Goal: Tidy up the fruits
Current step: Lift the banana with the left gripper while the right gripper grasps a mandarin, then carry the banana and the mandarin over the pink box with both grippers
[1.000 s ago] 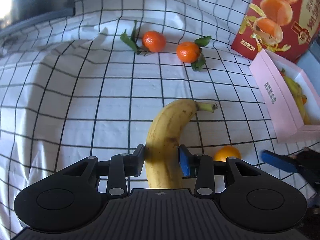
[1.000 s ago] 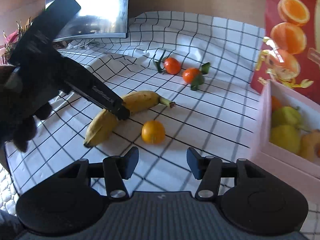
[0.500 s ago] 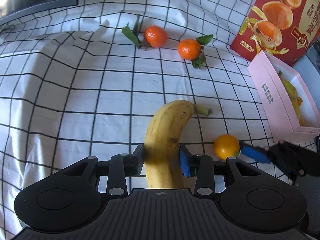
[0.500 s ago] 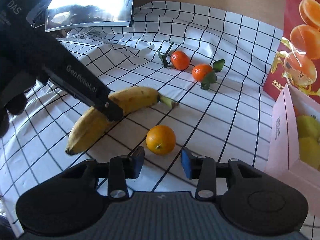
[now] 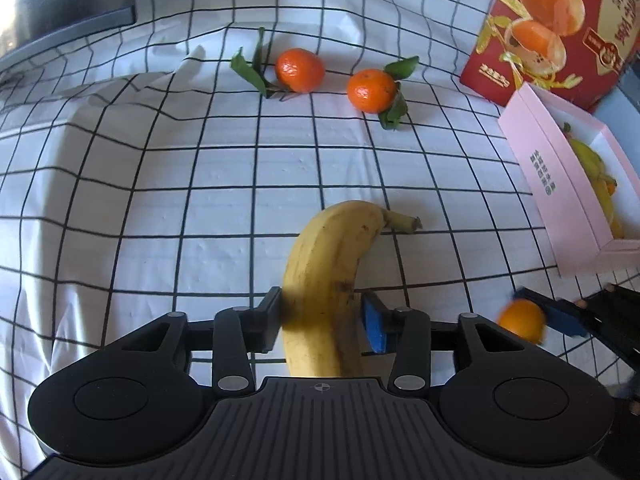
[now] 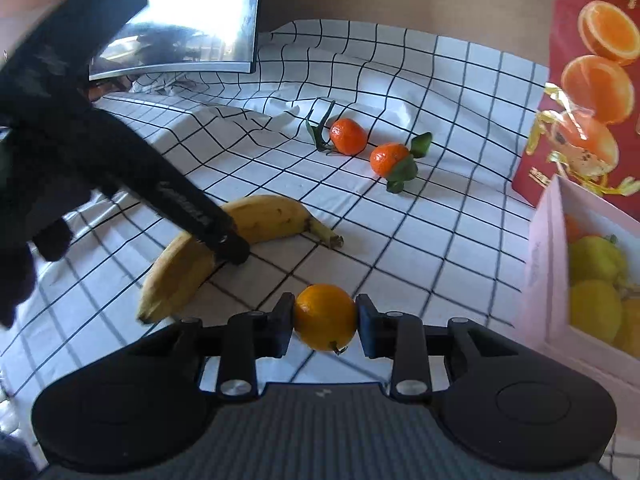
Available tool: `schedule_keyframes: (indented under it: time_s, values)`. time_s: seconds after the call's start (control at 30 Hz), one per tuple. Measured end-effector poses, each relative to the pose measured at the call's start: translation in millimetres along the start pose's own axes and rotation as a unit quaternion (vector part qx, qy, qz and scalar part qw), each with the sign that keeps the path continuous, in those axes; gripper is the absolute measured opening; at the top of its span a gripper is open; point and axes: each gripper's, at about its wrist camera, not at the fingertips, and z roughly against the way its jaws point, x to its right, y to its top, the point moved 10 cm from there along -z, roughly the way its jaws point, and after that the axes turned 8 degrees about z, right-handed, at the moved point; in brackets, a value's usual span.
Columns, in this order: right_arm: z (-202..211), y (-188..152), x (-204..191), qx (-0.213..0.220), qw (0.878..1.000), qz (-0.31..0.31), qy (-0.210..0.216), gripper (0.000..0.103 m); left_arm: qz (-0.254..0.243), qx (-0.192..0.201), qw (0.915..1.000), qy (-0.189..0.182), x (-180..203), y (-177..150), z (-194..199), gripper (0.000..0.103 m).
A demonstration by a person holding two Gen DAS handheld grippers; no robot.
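Observation:
My left gripper [image 5: 322,320] is shut on a yellow banana [image 5: 332,264] that lies on the checked cloth; the banana also shows in the right wrist view [image 6: 264,220] with the left gripper's finger across it. My right gripper [image 6: 325,322] is shut on a small orange [image 6: 325,316], which also shows in the left wrist view [image 5: 522,320]. Two tangerines with leaves [image 5: 300,70] [image 5: 371,85] lie further back. A pink box [image 5: 560,184] with yellow fruit stands at the right.
A red carton printed with oranges [image 5: 556,28] stands behind the pink box. A dark monitor [image 6: 180,32] stands at the back left. The white checked cloth [image 5: 160,200] is wrinkled near the back.
My right gripper moved forward around the small orange and closed on it. My left gripper has stayed shut on the banana.

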Motion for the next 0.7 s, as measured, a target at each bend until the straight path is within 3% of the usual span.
schedule_keyframes:
  time_s: [0.23, 0.3, 0.5, 0.6, 0.7]
  values:
    - [41, -31, 19, -0.018, 0.999, -0.034, -0.026, 0.032, 0.000, 0.023, 0.9993, 0.029, 6, -1, -2, 0.055]
    - [54, -40, 27, -0.021, 0.998, -0.039, -0.044, 0.032, 0.007, 0.032, 0.9982, 0.049, 2, 2, -1, 0.044]
    - [98, -63, 57, -0.021, 0.994, -0.053, -0.090, 0.032, -0.001, 0.037, 0.9981, 0.050, 8, -3, 6, 0.041]
    - [121, -75, 77, -0.023, 0.991, -0.068, -0.110, 0.032, -0.026, 0.042, 0.9986, 0.017, 31, -16, 24, 0.041]
    - [141, -83, 100, -0.023, 0.987, -0.093, -0.131, 0.032, -0.035, 0.051, 0.9973, -0.040, 62, -26, 50, 0.041]
